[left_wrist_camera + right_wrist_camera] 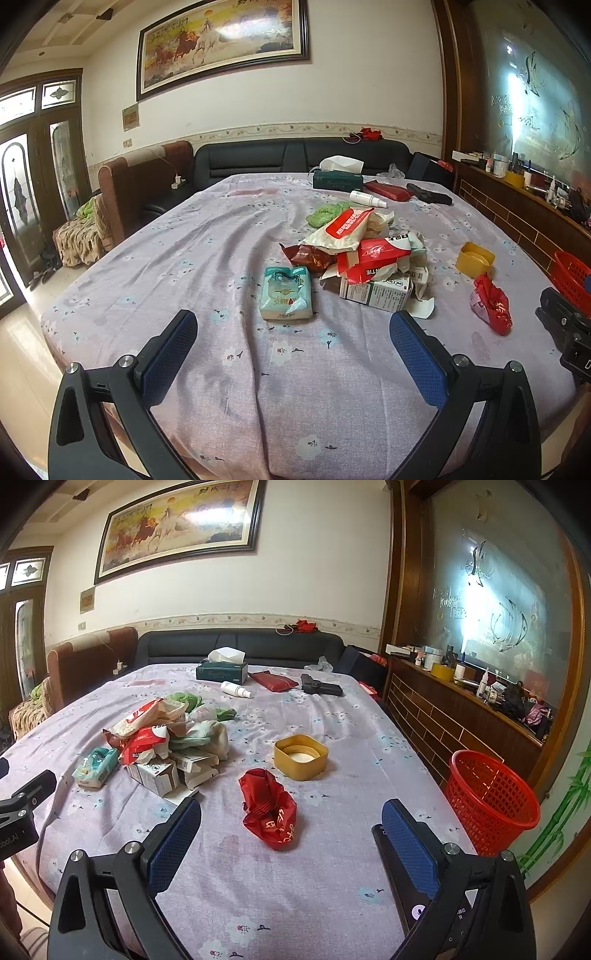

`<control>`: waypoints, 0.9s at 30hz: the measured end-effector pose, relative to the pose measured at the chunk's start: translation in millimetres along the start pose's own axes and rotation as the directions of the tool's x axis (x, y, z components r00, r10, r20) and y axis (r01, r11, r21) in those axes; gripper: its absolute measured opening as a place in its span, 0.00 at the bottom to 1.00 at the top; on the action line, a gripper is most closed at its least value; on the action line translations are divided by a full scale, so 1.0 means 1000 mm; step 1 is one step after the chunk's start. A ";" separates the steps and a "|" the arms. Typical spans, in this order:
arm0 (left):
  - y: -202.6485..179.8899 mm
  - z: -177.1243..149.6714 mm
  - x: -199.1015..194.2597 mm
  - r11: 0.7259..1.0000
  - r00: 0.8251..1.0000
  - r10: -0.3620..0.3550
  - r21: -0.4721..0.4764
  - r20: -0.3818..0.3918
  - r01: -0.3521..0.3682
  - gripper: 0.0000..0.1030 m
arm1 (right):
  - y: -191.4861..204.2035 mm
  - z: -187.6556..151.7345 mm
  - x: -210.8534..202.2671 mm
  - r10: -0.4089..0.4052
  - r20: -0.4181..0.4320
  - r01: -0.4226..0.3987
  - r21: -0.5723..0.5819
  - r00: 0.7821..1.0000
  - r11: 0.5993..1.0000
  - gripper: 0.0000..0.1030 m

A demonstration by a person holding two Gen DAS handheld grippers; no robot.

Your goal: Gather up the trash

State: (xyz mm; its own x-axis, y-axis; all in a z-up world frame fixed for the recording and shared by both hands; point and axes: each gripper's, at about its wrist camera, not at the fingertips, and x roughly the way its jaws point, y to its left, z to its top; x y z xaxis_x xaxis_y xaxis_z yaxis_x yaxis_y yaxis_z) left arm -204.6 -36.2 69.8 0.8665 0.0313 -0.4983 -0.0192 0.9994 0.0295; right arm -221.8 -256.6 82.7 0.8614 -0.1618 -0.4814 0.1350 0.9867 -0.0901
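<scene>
Both grippers hover over the near edge of a table [229, 229] covered with a pale purple flowered cloth. The left gripper [293, 328] has its blue-padded fingers spread wide, holding nothing; just beyond them lies a green tissue pack [285, 293]. The right gripper [291, 818] is likewise spread wide and empty, and a crumpled red wrapper [269, 812] lies on the cloth between and just beyond its fingertips. A heap of trash [365, 254], made of torn red and white packets and small cartons, sits near the middle of the table, beside the tissue pack. A yellow lid [301, 755] rests past the red wrapper. A red basket [493, 801] stands at the table's right edge. Near the far edge are a tissue box [221, 672], a white bottle [236, 689], a red pouch [273, 681] and a black object [320, 686].
</scene>
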 end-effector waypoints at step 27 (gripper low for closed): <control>0.024 -0.001 0.022 0.998 0.997 -0.008 -0.057 -0.073 0.003 1.00 | -0.003 -0.002 0.007 0.059 -0.044 -0.058 0.024 0.997 0.998 0.88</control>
State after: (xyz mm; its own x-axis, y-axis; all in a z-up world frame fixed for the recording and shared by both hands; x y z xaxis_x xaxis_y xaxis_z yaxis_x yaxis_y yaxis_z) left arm -186.3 -11.5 59.1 0.8276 0.0249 -0.5607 -0.0445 0.9988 -0.0214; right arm -216.9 -260.8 77.4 0.8454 -0.1039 -0.5239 0.0968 0.9945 -0.0409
